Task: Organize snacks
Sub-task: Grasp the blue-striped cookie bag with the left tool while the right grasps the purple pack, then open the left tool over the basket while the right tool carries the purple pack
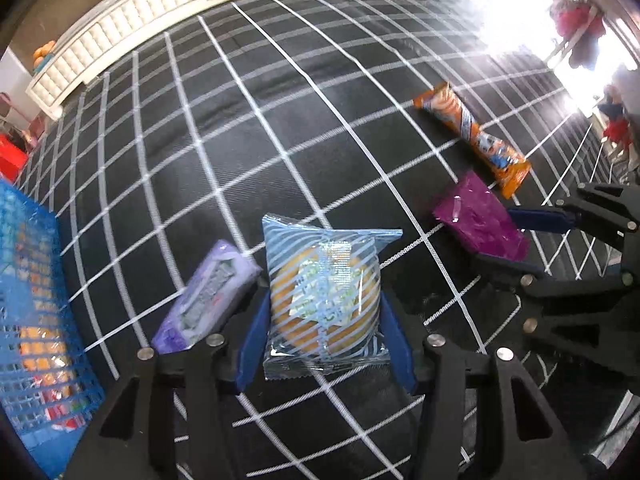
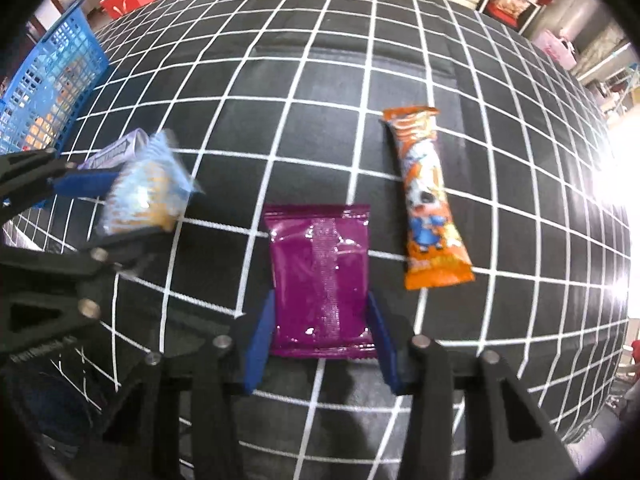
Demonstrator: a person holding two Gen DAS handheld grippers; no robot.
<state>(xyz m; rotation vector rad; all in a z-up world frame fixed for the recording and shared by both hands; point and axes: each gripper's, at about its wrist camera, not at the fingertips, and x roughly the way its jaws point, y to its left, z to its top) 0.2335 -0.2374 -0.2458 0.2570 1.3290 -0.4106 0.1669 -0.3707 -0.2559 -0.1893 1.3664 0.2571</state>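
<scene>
My left gripper (image 1: 324, 320) pinches the blue-striped cake packet (image 1: 326, 300) near the blue basket (image 1: 36, 280) — right gripper (image 2: 320, 328) clamps the purple packet (image 2: 320, 276) on the checked cloth (image 2: 360, 80), orange snack bar (image 2: 428, 200) beside.

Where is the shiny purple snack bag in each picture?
Left wrist view: the purple snack bag is at the right, between the fingers of the right gripper.
Right wrist view: the purple snack bag is low in the middle, between that gripper's blue fingers.
Shared landmark: the orange snack bar lies just beyond the bag in both.
</scene>
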